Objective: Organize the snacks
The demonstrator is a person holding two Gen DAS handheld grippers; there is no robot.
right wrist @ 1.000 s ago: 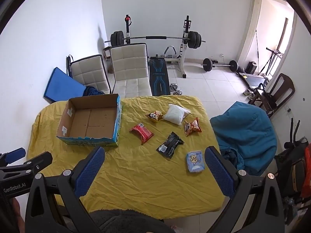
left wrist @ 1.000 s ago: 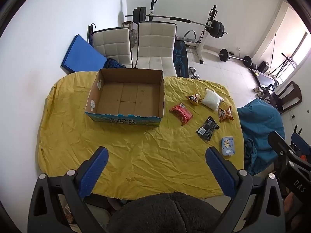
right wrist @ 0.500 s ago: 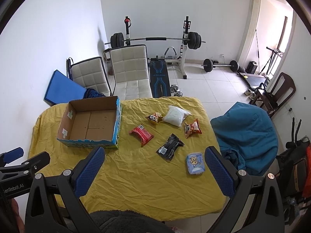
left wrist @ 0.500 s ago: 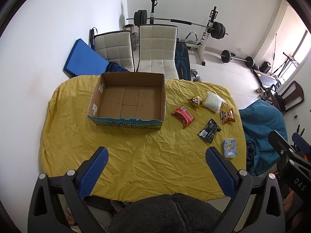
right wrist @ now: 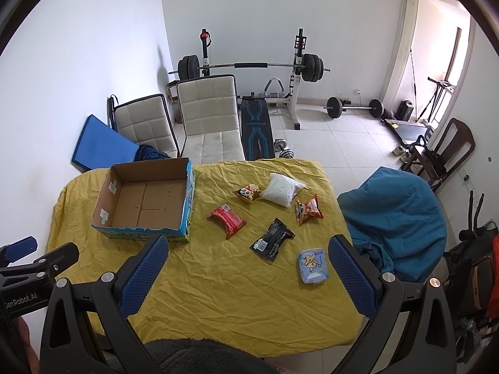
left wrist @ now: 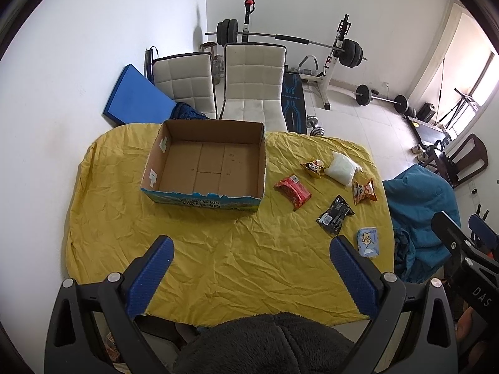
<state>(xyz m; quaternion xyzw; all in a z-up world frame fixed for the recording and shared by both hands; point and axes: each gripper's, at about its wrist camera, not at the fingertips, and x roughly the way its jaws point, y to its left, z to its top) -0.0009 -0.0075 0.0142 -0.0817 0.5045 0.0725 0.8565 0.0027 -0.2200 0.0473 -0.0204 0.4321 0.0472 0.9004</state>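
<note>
An open, empty cardboard box (left wrist: 207, 168) (right wrist: 146, 199) stands on the yellow tablecloth (left wrist: 218, 249) (right wrist: 243, 296). To its right lie several snack packs: a red one (left wrist: 293, 191) (right wrist: 227, 219), a black one (left wrist: 335, 215) (right wrist: 272, 238), a light blue one (left wrist: 368, 242) (right wrist: 312, 266), a white bag (left wrist: 341, 171) (right wrist: 280, 190) and two orange packs (left wrist: 363, 189) (right wrist: 307, 209). My left gripper (left wrist: 249, 249) and right gripper (right wrist: 246, 247) both hang open and empty high above the table's near edge, far from the snacks.
Two white chairs (left wrist: 252, 87) stand behind the table, with a weight bench and barbell rack (right wrist: 249, 68) beyond. A blue mat (left wrist: 137, 99) leans on the left wall. A chair draped in teal cloth (right wrist: 393, 218) sits right of the table.
Both grippers have risen and pulled back a little, so the table and box look smaller and lower in view. Nothing on the table has moved.
</note>
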